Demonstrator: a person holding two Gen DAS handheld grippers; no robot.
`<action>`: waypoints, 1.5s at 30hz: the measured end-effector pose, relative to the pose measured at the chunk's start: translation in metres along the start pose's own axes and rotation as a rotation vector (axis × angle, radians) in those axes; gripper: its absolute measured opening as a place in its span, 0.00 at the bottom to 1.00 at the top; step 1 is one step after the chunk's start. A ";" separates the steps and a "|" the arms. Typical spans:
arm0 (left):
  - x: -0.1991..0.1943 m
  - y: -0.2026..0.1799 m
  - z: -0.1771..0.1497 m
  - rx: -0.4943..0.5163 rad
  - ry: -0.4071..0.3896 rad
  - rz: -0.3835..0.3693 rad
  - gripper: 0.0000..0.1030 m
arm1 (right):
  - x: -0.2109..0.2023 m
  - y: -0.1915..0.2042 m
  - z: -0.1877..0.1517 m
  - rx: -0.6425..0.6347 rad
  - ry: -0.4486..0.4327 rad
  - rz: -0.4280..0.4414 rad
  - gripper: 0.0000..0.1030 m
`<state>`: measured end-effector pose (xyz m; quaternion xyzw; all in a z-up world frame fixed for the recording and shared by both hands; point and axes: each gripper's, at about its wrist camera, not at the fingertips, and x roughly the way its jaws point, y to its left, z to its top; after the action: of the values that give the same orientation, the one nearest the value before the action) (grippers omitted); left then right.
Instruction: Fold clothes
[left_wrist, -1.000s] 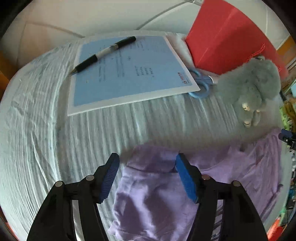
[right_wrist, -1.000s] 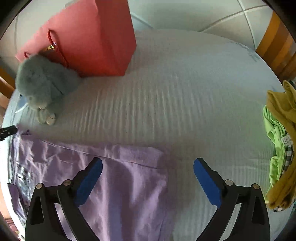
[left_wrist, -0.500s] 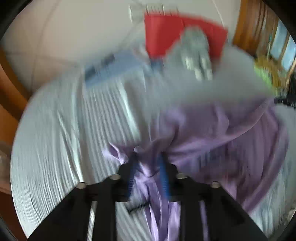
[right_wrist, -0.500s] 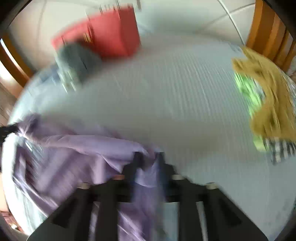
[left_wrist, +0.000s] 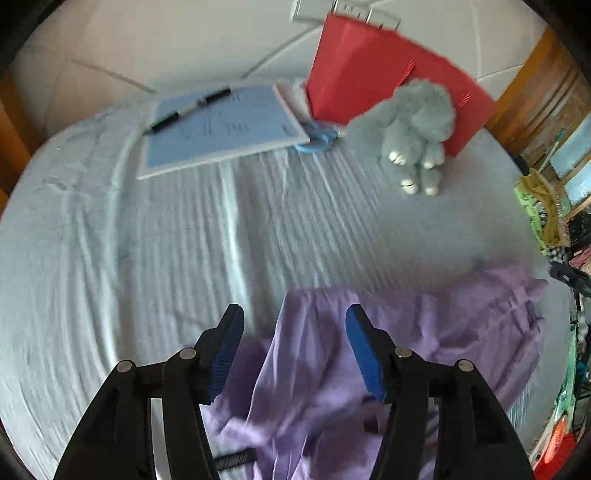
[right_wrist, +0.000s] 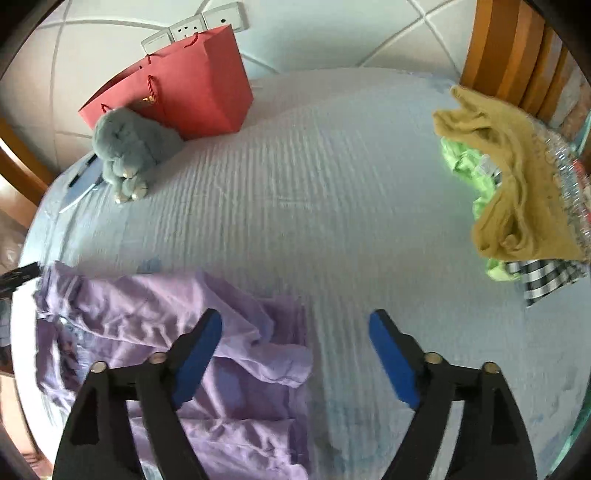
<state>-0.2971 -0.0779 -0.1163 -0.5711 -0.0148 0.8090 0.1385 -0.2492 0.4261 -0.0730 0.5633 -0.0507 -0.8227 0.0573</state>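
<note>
Tools (left_wrist: 293, 350) (right_wrist: 295, 358) over unlabelled purple garment (right_wrist: 236, 369)

Blue sheet (left_wrist: 221, 127) on bed — dark printed marks in rows visible, too blurred to read any word or number. Small dark mark at its lower right corner, likewise unreadable. Red paper bag (right_wrist: 184, 88) — small gold spot near handle, cannot tell whether it is lettering. Pile of clothes (right_wrist: 517, 184) at right — pale tag among green fabric, nothing readable. No legible text, brand or number anywhere in either view.
</note>
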 end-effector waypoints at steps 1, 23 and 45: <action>0.010 -0.002 0.003 -0.001 0.024 -0.006 0.57 | 0.003 0.001 -0.001 -0.009 0.017 0.015 0.86; -0.051 -0.039 -0.090 0.248 -0.089 0.052 0.39 | 0.014 0.016 -0.044 -0.209 0.059 -0.150 0.39; -0.021 0.006 -0.050 -0.131 0.023 -0.029 0.09 | 0.062 0.238 -0.014 -0.281 0.123 0.288 0.43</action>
<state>-0.2458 -0.0958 -0.1152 -0.5880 -0.0743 0.7975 0.1129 -0.2493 0.1810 -0.1003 0.5858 -0.0119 -0.7691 0.2553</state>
